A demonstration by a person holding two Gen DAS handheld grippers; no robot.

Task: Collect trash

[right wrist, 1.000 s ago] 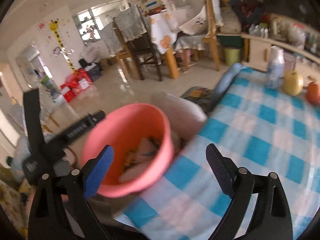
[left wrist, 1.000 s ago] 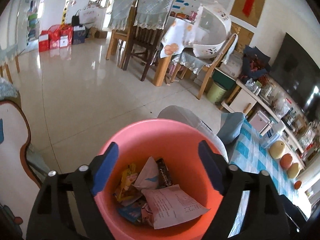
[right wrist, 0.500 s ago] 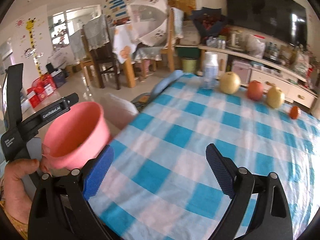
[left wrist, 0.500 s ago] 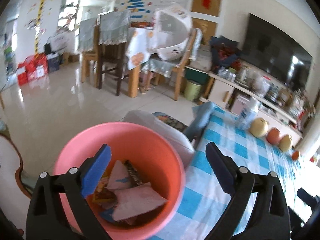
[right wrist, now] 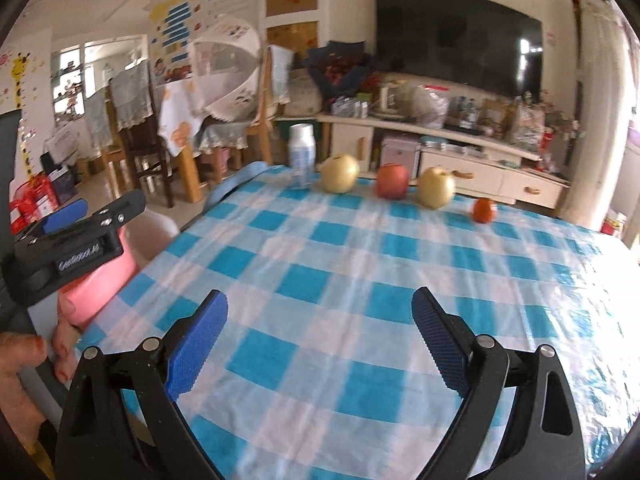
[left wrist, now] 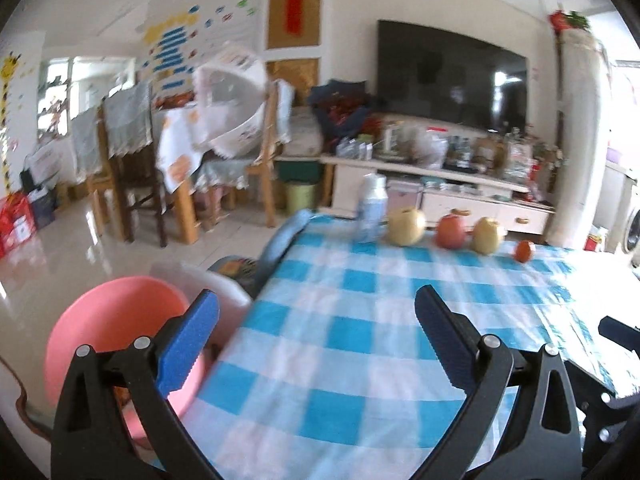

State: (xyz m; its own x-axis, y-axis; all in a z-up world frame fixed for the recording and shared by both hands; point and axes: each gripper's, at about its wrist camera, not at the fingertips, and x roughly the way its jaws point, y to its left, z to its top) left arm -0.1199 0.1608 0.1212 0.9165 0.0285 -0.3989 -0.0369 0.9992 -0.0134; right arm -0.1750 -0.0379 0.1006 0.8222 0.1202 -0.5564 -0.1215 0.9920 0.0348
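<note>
A pink bin (left wrist: 116,320) stands on the floor off the table's left corner; its contents are hidden behind my finger. My left gripper (left wrist: 316,308) hangs over the near edge of the blue checked tablecloth (left wrist: 360,340), its jaws opening with nothing between them. The right wrist view shows the left gripper (right wrist: 96,216) from the side, in front of the pink bin (right wrist: 104,276), with a hand (right wrist: 24,368) on its grip. My right gripper (right wrist: 320,304) is open and empty above the tablecloth (right wrist: 360,280). No loose trash shows on the cloth.
Along the table's far edge stand a white bottle (right wrist: 302,156), two yellow fruits (right wrist: 340,172), a red apple (right wrist: 393,181) and a small orange fruit (right wrist: 484,210). A grey stool (left wrist: 208,284) sits beside the bin. Chairs, a TV and a low cabinet lie beyond.
Both views have swung right, from over the bin to the table. The bin has slid to the left edge of both views. My left jaws have spread wider.
</note>
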